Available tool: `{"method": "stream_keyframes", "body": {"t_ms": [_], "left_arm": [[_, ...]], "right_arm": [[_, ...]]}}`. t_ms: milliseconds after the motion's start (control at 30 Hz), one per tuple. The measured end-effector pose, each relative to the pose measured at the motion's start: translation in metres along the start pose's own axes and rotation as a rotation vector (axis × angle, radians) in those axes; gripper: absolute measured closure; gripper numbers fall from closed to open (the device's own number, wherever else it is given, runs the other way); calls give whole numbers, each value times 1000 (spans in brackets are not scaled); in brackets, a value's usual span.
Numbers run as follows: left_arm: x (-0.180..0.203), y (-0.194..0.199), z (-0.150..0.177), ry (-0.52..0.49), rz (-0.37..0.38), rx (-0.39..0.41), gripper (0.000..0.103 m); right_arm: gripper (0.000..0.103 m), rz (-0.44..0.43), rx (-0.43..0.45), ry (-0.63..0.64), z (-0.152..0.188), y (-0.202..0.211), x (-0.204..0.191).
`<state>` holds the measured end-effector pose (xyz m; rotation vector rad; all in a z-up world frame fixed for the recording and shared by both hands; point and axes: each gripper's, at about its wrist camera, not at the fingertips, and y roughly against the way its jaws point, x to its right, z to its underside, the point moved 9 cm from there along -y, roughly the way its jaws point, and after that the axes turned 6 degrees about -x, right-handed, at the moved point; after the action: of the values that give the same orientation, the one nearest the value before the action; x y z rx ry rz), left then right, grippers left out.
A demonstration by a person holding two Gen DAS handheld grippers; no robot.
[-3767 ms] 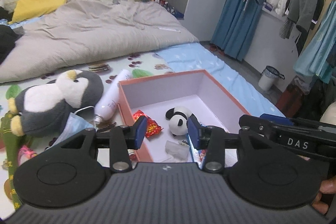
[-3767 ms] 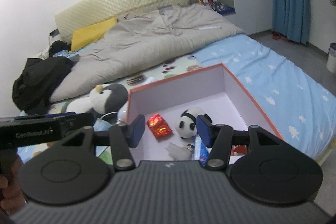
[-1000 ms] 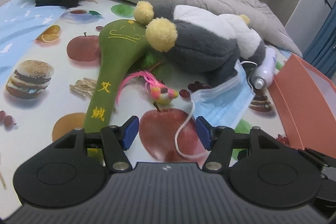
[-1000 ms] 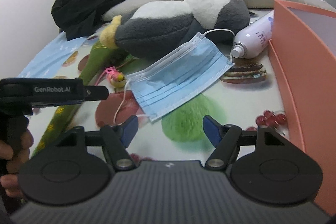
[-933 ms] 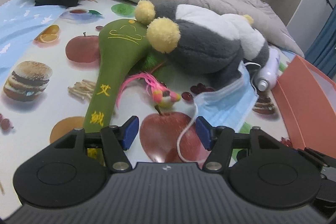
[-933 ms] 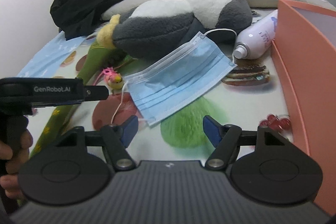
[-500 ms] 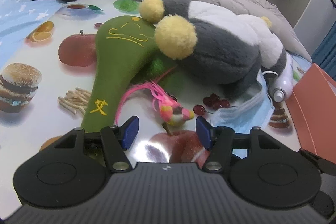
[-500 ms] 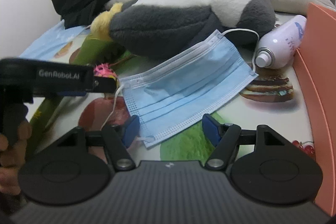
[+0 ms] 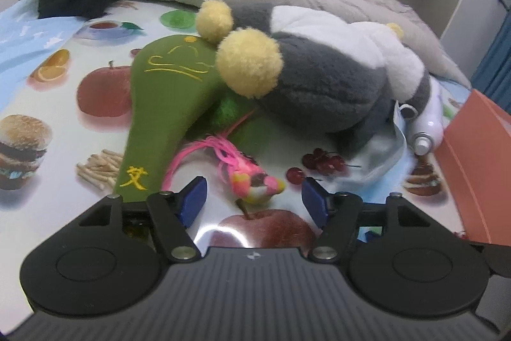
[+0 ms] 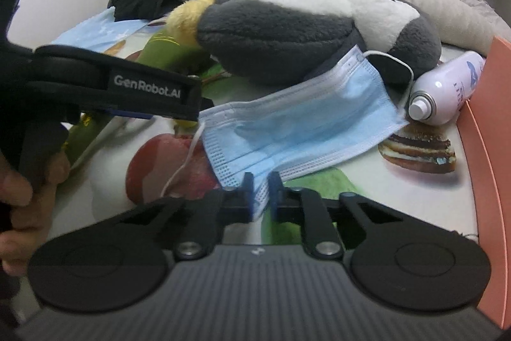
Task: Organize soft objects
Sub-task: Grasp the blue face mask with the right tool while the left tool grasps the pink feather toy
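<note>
Bed point(image 9: 48, 104) is carrying everything on its fruit-print cover. Penguin plush point(image 10: 287, 31) is lying mid-bed, toward the headboard edge; green felt paddle point(image 9: 166, 104) is lying partly under its feet. Orange box point(image 10: 491, 130) is sitting toward the bed's right edge, spray bottle point(image 10: 447, 88) against its wall. Face mask point(image 10: 297, 130) is lying in front of the plush; right hand-held gripper point(image 10: 259, 190) is pinching its near hem, jaws almost closed. Left hand-held gripper point(image 9: 254, 200) is hovering wide open around pink feather toy point(image 9: 249, 178). Judgement: lifting slowly should be keeping the ear loop from snagging the bottle.
</note>
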<state>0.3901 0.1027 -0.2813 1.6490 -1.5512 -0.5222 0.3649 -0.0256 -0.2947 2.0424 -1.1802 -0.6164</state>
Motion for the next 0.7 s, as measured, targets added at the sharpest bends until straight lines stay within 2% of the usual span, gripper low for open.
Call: {"method": "stream_keyframes", "body": {"t_ms": [67,267,333,700], "left_arm": [[1,0,0,-10,-9,2,34],[2,-8,0,-40,-22,-15,46],[2,-11,0,-30,-14,-23,59],[18,14,15,-41,20,-15,60]], "right_arm": [[97,1,-2,-9,2,2,1],[98,9,-3,-70,13,16,12],[98,16,-3,-87,19,23,17],[98,55,-13,-139,46,58,36]]}}
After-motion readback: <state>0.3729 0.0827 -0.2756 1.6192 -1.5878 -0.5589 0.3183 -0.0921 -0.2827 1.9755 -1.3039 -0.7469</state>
